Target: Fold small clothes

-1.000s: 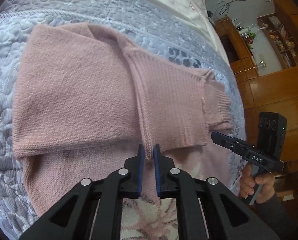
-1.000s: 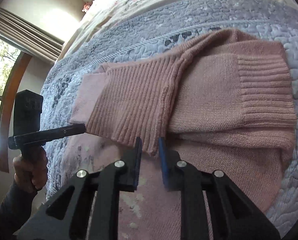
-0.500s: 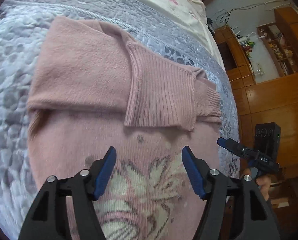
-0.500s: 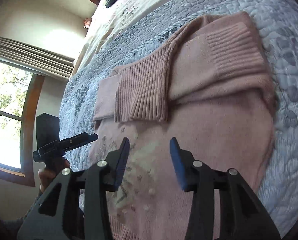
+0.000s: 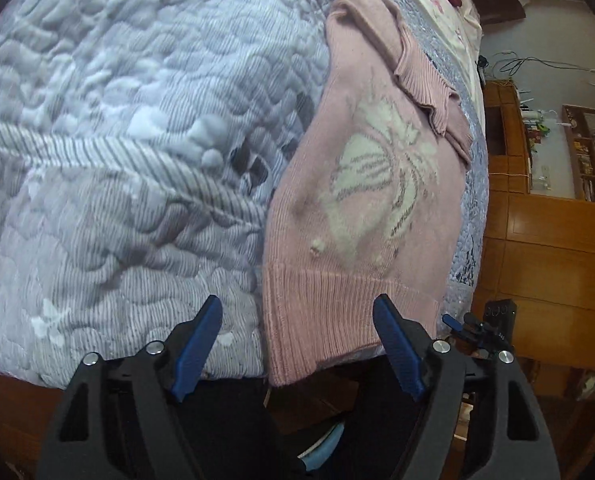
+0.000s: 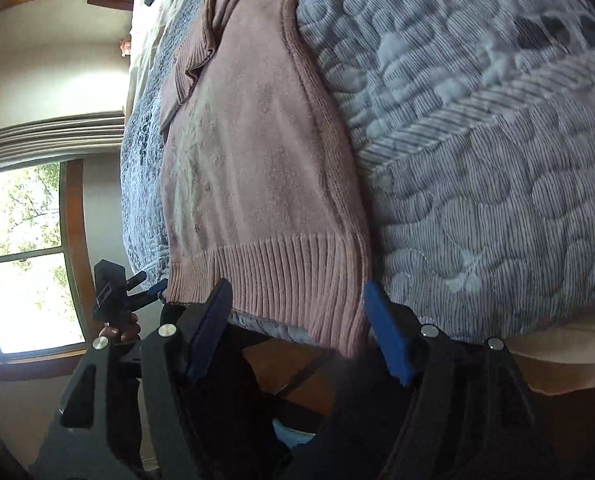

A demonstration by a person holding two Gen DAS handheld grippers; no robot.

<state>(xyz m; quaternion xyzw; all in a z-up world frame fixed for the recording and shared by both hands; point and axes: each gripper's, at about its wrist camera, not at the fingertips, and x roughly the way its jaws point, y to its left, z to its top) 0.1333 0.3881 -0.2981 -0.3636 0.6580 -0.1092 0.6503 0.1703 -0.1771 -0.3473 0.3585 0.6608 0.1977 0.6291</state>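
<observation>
A pink knitted sweater (image 5: 377, 200) lies flat on the bed, on a grey-blue quilted bedspread (image 5: 117, 140). In the left wrist view it runs from the top centre of the frame down to the lower middle, where its ribbed hem (image 5: 337, 312) reaches the bed's edge and hangs slightly over. A pale cream flower-like motif (image 5: 377, 176) with grey lines is knitted into the body. Near the top of the frame the ribbed sleeves (image 5: 421, 80) are folded across the body, their cuffs rippled. A few small bobbles stand out from the knit above the hem.

In the right wrist view the same sweater (image 6: 257, 140) fills the centre, with the ribbed hem (image 6: 281, 280) in the lower middle and the folded sleeves bunched at the upper left; the motif is faint there.

The left tool (image 5: 297, 348) is spread wide, its blue pads on either side of the hem's left corner, gripping nothing. The right tool (image 6: 297, 326) is likewise wide apart, its pads flanking the hem's right corner, empty. Each tool appears small in the other's view: the right tool at the lower right of the left view, the left tool at the left edge of the right view, gripped by a hand (image 6: 123, 328).

Small white lettering on the right tool's body at the lower right of the left view is too small to read.
</observation>
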